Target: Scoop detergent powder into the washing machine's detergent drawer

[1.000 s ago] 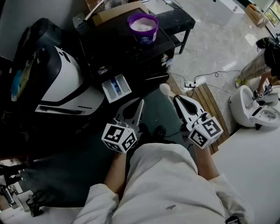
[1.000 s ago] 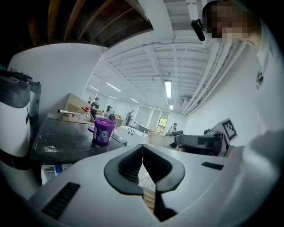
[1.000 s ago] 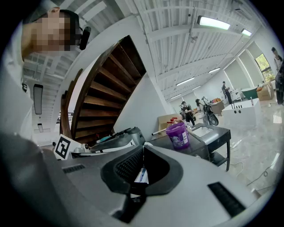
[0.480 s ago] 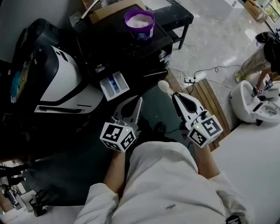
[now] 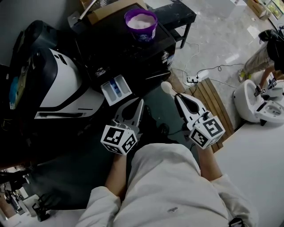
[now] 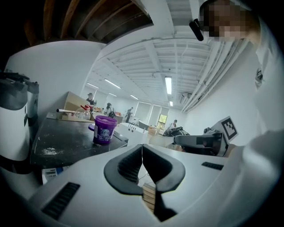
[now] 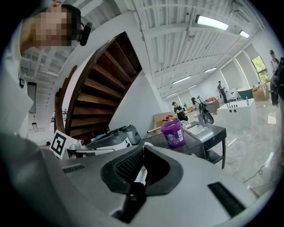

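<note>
A purple tub [image 5: 141, 23] of white detergent powder stands on the black washing machine's top [image 5: 128, 48]. Below it the white detergent drawer [image 5: 116, 88] is pulled open, with a blue compartment showing. My right gripper [image 5: 176, 97] is shut on a white spoon [image 5: 166, 87], whose bowl points toward the machine, right of the drawer. My left gripper [image 5: 141, 103] hangs shut and empty just below the drawer. In the left gripper view, the left gripper's [image 6: 142, 147] pads meet, with the tub [image 6: 104, 130] beyond. In the right gripper view, the spoon's handle [image 7: 140, 174] lies between the right gripper's [image 7: 143, 151] jaws.
A black-and-white appliance [image 5: 57, 80] stands left of the machine. A cardboard box [image 5: 115, 9] lies behind the tub. A power strip with cables [image 5: 197, 82] and wooden slats [image 5: 213, 104] are on the floor at right, near a white fixture [image 5: 255, 106] and another person [image 5: 264, 60].
Both grippers hold almost the same places; the spoon has crept slightly toward the machine. The head view has shifted a little.
</note>
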